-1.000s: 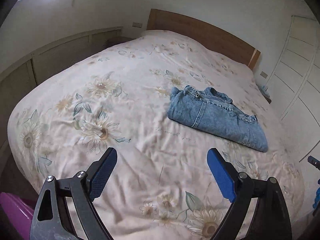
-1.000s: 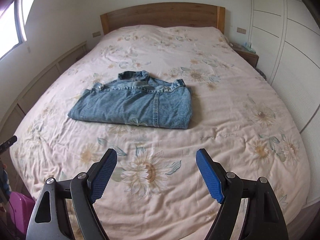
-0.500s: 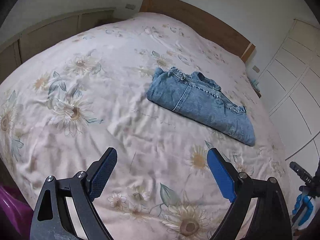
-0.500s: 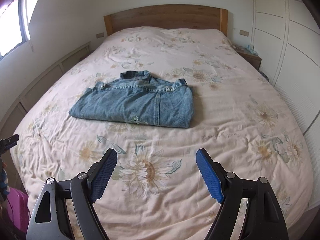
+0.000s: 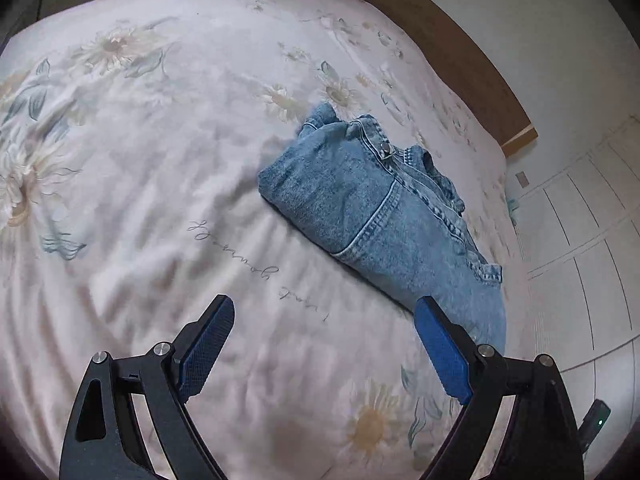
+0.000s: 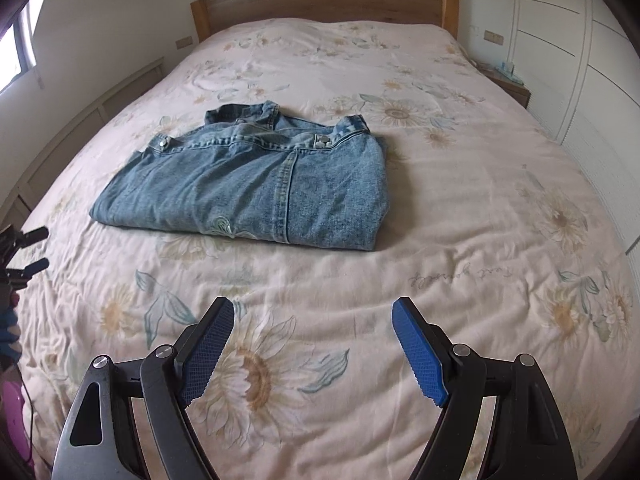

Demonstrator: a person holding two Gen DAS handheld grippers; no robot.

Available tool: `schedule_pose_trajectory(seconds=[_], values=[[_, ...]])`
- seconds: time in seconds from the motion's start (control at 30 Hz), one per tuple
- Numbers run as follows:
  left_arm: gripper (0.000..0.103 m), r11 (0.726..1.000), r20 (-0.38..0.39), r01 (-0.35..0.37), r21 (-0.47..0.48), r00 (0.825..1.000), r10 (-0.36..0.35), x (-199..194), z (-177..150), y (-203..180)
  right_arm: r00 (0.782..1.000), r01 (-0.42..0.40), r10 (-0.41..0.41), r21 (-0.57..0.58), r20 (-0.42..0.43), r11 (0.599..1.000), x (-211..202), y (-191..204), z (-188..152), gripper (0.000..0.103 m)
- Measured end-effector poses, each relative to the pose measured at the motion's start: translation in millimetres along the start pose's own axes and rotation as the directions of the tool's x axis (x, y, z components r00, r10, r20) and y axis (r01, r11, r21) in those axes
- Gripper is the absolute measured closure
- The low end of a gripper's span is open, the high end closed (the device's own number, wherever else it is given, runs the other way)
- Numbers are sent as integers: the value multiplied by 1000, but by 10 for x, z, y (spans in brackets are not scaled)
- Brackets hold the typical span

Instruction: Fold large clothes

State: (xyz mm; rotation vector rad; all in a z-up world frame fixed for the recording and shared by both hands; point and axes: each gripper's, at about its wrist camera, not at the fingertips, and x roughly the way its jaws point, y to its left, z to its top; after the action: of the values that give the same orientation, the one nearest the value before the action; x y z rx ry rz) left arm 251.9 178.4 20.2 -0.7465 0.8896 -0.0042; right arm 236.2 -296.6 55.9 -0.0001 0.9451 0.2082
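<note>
A folded blue denim jacket (image 5: 360, 208) (image 6: 248, 188) lies flat on the flowered bedspread (image 5: 140, 160) (image 6: 460, 200), collar and metal snaps toward the headboard. My left gripper (image 5: 324, 304) hovers open over the bedspread, its right pad just in front of the jacket's near corner, nothing between the fingers. My right gripper (image 6: 313, 304) is open too, above a printed sunflower, a short way in front of the jacket's folded edge and apart from it. The left gripper's black tips (image 6: 26, 248) show at the left edge of the right wrist view.
A wooden headboard (image 6: 320, 0) closes the far end of the bed. White wardrobe doors (image 6: 580, 60) and a small nightstand (image 6: 508, 84) stand on the right. Low panelled cabinets (image 6: 80, 120) run along the left, and something purple (image 6: 10, 412) sits beside the bed's near corner.
Both grippers have come down and nearer to the bed, so the jacket looks larger. The left view has also rolled and swung toward the jacket. Jaws unchanged.
</note>
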Motion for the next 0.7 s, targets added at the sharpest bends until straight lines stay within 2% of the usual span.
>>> schedule_pose_trajectory(seconds=[0.37,0.57,0.63,0.7], values=[[15,991,17,32,-131,999,-30,570,344,144,999,-30,30,14,-19,999,583,-144,288,21],[16,961,41,116,-252,993,-109,804,346,311,999,-28,30,63,-29,998,823,-319,323,21],[19,956,59,136,-262,990,-124,853,388,312,999,-25,27,67,-30,997,856,-376,323,21],[27,946,73,165,-278,986,-151,927,460,298,999,-17,19,67,-31,998,882,-424,330,21]])
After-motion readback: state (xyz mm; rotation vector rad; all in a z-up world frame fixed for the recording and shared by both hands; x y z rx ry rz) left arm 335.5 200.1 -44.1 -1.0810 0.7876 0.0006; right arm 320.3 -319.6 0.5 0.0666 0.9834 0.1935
